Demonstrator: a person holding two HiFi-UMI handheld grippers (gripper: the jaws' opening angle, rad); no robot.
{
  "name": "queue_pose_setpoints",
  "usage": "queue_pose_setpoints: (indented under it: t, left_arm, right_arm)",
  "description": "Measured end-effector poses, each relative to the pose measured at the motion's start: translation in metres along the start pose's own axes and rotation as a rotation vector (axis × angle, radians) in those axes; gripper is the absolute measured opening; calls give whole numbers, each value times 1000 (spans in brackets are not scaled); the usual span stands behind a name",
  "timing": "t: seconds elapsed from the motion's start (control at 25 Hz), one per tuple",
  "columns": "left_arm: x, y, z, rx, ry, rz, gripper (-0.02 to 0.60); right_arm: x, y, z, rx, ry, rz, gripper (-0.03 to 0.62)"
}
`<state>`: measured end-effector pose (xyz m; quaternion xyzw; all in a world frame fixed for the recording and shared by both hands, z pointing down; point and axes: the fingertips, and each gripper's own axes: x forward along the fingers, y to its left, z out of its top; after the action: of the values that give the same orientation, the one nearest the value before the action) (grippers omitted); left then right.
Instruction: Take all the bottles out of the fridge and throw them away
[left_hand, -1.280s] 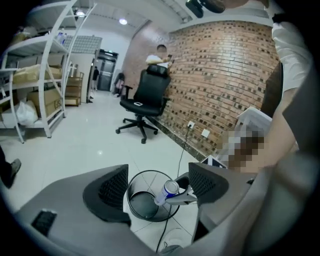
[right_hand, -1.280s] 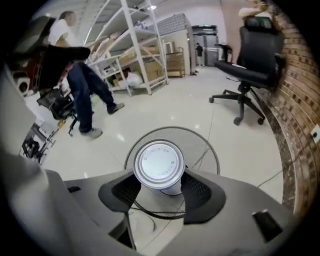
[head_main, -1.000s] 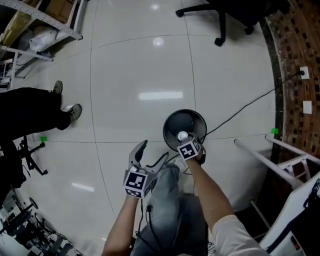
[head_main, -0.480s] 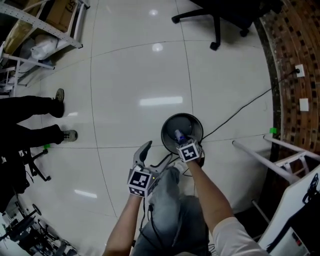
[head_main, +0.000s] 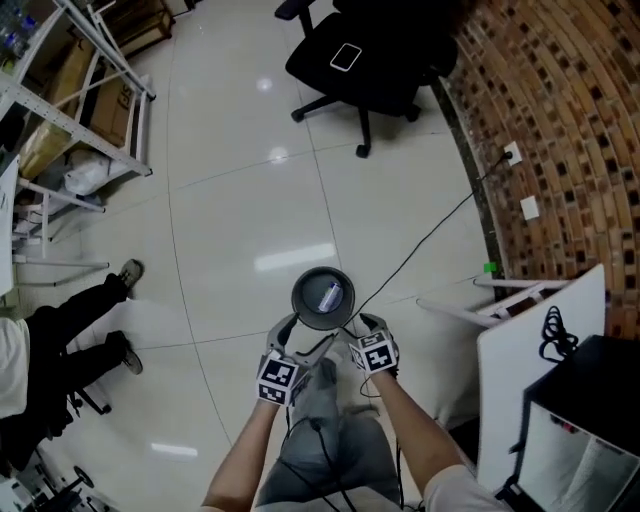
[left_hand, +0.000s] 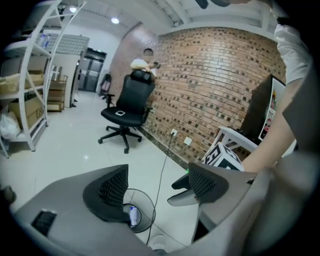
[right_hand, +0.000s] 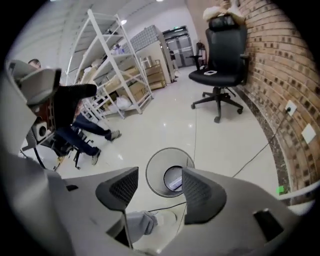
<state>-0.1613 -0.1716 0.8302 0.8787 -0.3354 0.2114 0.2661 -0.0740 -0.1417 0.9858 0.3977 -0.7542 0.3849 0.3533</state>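
The wide-open left gripper (left_hand: 157, 189) and the right gripper (right_hand: 160, 192), whose jaws have just been opening, are hanging empty above the clear plastic bottle (head_main: 331, 296) in the round black mesh bin (head_main: 296, 302), so be turning away smoothly for the next one.

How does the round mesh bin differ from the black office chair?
The round wire-mesh bin is low and open-topped; the black swivel office chair stands taller on a wheeled star base. The bin holds a plastic bottle; the chair's seat carries a small pale flat object. Both stand on the glossy white tiled floor.
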Motion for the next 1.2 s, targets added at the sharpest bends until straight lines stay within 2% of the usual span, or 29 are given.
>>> queue_pose_setpoints:
  t: [0.2, 0.32, 0.44, 0.52, 0.6, 0.76, 0.96, 1.2]
  left_arm:
    - [-25, -67, 77, 50, -32, -125, 379]
    - [-22, -112, 126, 120, -49, -256, 377]
    - [-30, -168, 161, 200, -45, -388, 377]
    - [-38, -211, 187, 270, -70, -478, 377]
    - [-42, -255, 204, 331, -91, -558, 377]
    - [-45, -351, 222, 353, -98, -727, 377]
    - [-60, -473, 239, 449, -155, -878, 377]
    - [-127, -606, 248, 499, -245, -1118, 377]
  right_arm:
    - [-144, 7, 43, 133, -212, -72, 296]
    - [-234, -7, 61, 213, -364, -180, 296]
    - [-327, -14, 50, 287, -496, -306, 296]
    - [-390, -15, 41, 329, -597, -399, 296]
    - [-449, -16, 27, 359, -694, -487, 296]
    - [-544, -18, -28, 388, -805, -665, 296]
    - [-657, 5, -95, 424, -951, -885, 296]
    - [-791, 42, -172, 476, -1122, -1173, 296]
